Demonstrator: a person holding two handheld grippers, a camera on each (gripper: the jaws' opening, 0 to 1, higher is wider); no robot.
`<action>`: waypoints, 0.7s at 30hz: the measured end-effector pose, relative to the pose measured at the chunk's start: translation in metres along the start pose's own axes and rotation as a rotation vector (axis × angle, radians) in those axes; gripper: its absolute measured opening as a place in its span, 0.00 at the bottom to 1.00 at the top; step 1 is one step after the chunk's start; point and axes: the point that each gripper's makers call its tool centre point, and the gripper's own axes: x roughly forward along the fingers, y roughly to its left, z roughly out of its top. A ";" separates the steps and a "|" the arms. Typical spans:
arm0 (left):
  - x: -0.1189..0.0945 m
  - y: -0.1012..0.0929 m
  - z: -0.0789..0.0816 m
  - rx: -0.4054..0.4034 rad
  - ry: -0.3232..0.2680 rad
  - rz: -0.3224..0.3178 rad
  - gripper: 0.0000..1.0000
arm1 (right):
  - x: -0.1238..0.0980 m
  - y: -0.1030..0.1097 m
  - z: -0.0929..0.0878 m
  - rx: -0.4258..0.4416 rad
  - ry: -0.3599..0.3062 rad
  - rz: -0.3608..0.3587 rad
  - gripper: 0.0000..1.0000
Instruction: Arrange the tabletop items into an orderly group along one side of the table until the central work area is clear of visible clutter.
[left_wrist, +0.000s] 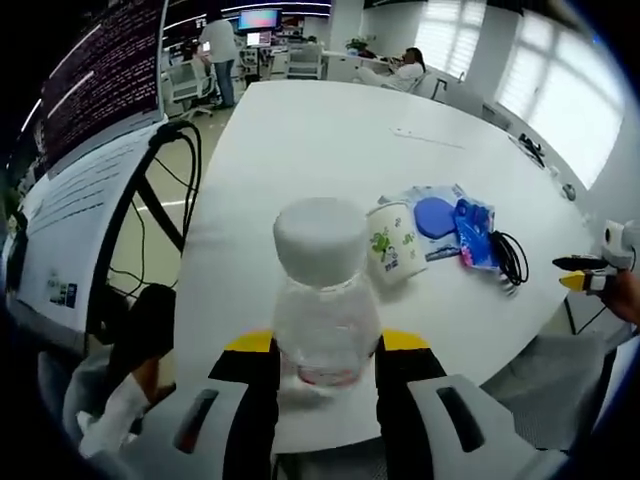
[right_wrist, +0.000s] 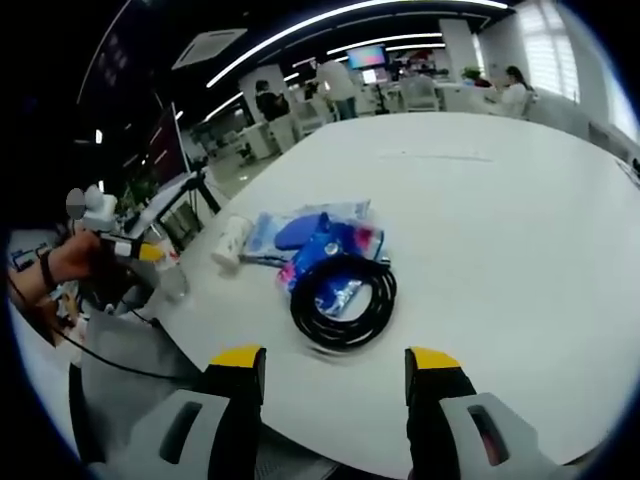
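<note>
My left gripper (left_wrist: 325, 345) is shut on a clear plastic bottle (left_wrist: 322, 290) with a white cap, upright at the near edge of the white table (left_wrist: 320, 130). Beyond it stands a paper cup (left_wrist: 392, 240) with green print, then blue packets (left_wrist: 447, 215) and a black coiled cable (left_wrist: 512, 260). The right gripper (left_wrist: 572, 273) comes in at the far right, held by a hand. In the right gripper view my right gripper (right_wrist: 335, 365) is open and holds nothing. The cable coil (right_wrist: 343, 298) lies just ahead of it, partly on the blue packets (right_wrist: 318, 235). The cup (right_wrist: 230, 240), bottle (right_wrist: 172, 282) and left gripper (right_wrist: 135, 250) sit further left.
A large screen (left_wrist: 100, 70) on a black stand with trailing cables stands left of the table. People and chairs (left_wrist: 215, 60) are at the far end of the room. The table's far half (right_wrist: 480, 180) is bare white surface.
</note>
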 end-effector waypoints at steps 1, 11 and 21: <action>-0.001 0.000 -0.001 -0.001 -0.001 0.002 0.36 | 0.000 0.000 0.000 0.000 0.001 0.000 0.57; -0.002 -0.008 -0.013 0.059 -0.020 0.028 0.36 | 0.001 0.003 -0.004 0.005 0.010 0.002 0.57; -0.004 -0.006 -0.034 0.088 -0.037 0.061 0.36 | 0.001 0.003 -0.010 0.010 0.022 -0.001 0.57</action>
